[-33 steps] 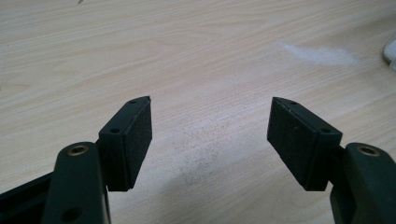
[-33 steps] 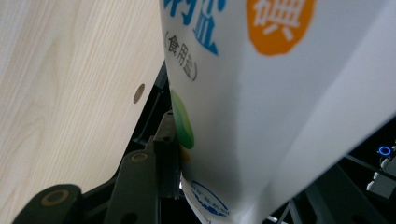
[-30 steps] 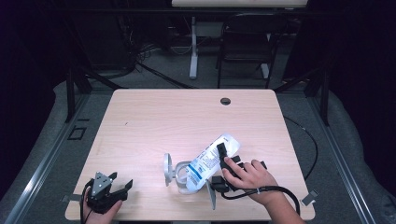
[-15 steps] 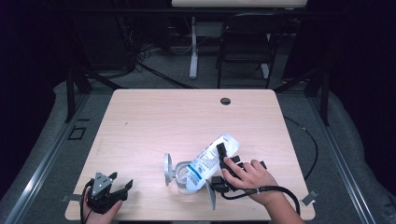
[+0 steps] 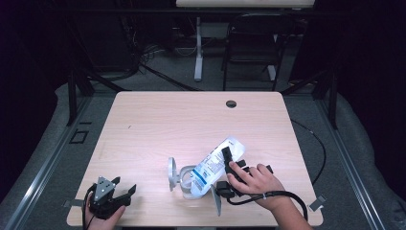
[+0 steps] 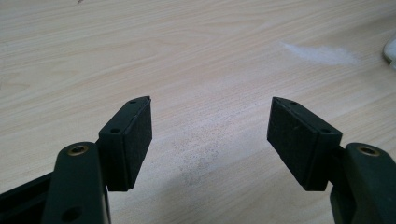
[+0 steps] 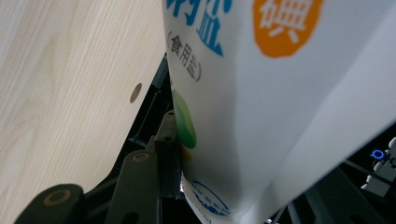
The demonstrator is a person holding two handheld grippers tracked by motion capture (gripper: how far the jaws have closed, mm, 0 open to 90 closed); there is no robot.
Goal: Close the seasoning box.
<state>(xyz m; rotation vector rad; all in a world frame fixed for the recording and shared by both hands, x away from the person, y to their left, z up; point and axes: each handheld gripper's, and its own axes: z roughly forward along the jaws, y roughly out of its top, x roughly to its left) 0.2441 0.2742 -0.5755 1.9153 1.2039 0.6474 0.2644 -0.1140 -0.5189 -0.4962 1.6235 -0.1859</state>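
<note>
Overhead light falls evenly on the table (image 5: 191, 124) while the room behind it lies in near darkness. Under the left gripper (image 6: 210, 135) the wood is sharp, with a soft shadow between the jaws. Against the right gripper (image 7: 173, 158), the white bag (image 7: 280, 116) is close and blurred.

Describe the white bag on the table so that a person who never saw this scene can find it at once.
Start at the wooden table and go to its near right part, where the right gripper is clamped on the white bag. It leans over a clear glass jar; unlike the jar, it is soft, opaque and bears blue print.
</note>
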